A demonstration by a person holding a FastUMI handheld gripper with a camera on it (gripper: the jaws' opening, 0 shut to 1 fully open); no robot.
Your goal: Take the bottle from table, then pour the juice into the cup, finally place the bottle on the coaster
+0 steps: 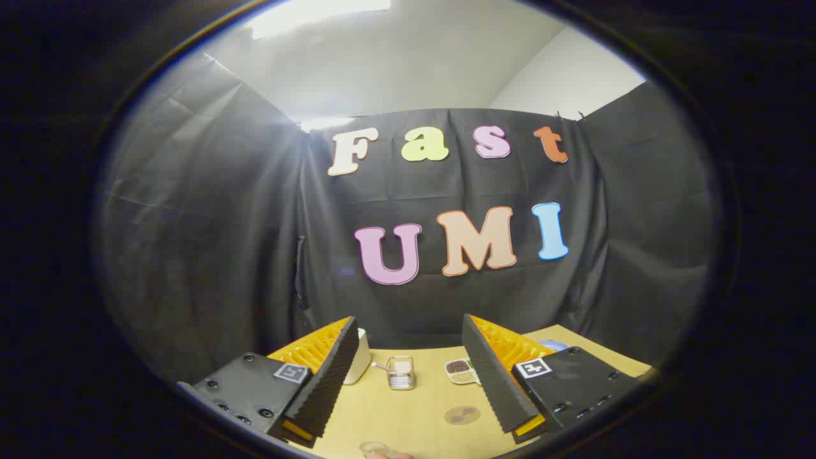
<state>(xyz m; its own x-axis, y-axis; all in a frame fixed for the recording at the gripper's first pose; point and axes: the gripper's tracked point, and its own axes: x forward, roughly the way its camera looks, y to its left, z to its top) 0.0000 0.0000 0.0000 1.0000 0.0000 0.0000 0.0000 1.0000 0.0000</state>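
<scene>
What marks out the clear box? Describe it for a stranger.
On the wooden table before the black cloth wall, beyond the open, empty tool, a small box stands between a white cup and a dish of dark bits. It alone is see-through, with pale sticks inside.

Fingers (408, 382) spread wide; bare table (408, 414) between, clear box (401, 372) beyond.

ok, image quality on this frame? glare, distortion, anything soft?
Gripper view: strong fisheye, the booth wall bows outward; a ceiling light blows out overhead, with a second glare spot at the wall's top seam. The table is evenly lit, with little shadow. The gripper is open with nothing between its fingers; the small clear container beyond reads sharp; the round coaster looks faint.
</scene>
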